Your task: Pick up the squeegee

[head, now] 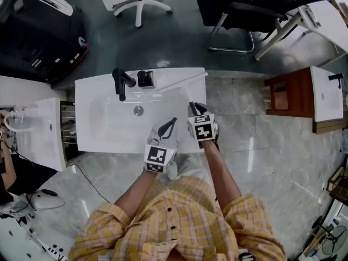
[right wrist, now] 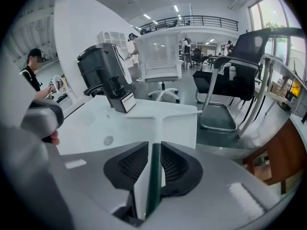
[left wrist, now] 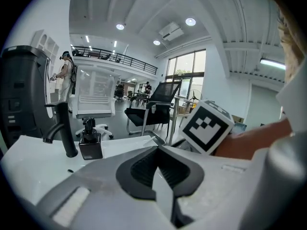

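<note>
No readable text, label on soap bottle (right wrist: 125, 102) illegible

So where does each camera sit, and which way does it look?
Head view: on the person's head, looking steeply down at the sink; arms, shirt, left tool and right tool show.
Left gripper view: on the left tool, facing the tap; its shut jaws show.
Right gripper view: on the right tool, facing the squeegee; its open jaws show.
Shared: all three catch the soap bottle.

White T-shaped squeegee (head: 182, 82) lies flat at back right corner of white counter (head: 86, 91). Long blade slants along rear edge. In right gripper view squeegee (right wrist: 163, 115) stem points toward camera.
</note>
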Demonstrator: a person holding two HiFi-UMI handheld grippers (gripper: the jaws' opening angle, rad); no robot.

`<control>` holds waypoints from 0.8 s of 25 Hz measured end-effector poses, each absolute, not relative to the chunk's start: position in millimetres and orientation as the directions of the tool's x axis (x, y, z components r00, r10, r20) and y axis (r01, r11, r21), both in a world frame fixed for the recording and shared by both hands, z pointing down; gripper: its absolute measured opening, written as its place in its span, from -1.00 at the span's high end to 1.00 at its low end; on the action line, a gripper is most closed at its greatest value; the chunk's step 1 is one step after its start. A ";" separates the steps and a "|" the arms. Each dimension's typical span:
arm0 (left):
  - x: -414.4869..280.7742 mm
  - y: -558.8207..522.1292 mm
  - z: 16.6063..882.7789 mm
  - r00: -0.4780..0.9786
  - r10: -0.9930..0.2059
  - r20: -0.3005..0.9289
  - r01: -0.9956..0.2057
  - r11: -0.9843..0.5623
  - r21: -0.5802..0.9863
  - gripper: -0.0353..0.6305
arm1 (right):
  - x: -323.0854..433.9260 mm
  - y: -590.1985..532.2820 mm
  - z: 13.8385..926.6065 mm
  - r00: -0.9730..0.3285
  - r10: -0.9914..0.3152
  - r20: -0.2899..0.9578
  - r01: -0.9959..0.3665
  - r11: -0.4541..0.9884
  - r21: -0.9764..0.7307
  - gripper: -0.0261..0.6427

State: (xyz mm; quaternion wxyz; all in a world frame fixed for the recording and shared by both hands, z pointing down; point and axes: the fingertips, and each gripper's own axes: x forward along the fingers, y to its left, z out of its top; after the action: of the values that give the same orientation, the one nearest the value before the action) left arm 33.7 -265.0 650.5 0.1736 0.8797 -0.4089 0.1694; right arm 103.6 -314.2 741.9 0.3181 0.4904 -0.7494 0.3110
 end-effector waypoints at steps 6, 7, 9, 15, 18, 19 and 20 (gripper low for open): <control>31.4 -265.4 661.3 0.597 -0.657 0.460 -0.787 -0.590 0.178 0.90 | 99.6 -323.4 757.6 -0.313 -0.463 0.829 -0.928 0.335 -0.164 0.67; 31.7 -266.1 662.0 0.595 -0.657 0.462 -0.789 -0.588 0.180 0.90 | 99.9 -324.4 759.9 -0.310 -0.452 0.836 -0.928 0.334 -0.163 0.67; 31.5 -268.0 662.9 0.590 -0.659 0.466 -0.792 -0.584 0.178 0.90 | 99.8 -325.4 764.4 -0.305 -0.432 0.849 -0.929 0.330 -0.166 0.67; 28.5 -275.6 666.3 0.580 -0.665 0.471 -0.800 -0.572 0.179 0.90 | 99.9 -330.2 770.1 -0.293 -0.421 0.858 -0.935 0.312 -0.166 0.66; 26.4 -278.0 667.3 0.574 -0.667 0.474 -0.806 -0.564 0.182 0.90 | 99.6 -328.1 770.0 -0.295 -0.413 0.862 -0.937 0.301 -0.177 0.67; 26.3 -278.6 667.4 0.573 -0.668 0.475 -0.807 -0.562 0.182 0.90 | 99.9 -327.3 770.5 -0.296 -0.411 0.862 -0.937 0.298 -0.180 0.67; 26.2 -279.1 667.4 0.572 -0.669 0.475 -0.807 -0.562 0.182 0.90 | 100.3 -327.5 770.9 -0.297 -0.414 0.860 -0.938 0.296 -0.181 0.67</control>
State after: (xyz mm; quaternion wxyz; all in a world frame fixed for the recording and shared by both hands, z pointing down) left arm 26.2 -279.1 667.4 0.1933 0.8653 -0.4264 0.1790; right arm 100.3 -327.5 770.9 0.3616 0.4699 -0.7193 0.3621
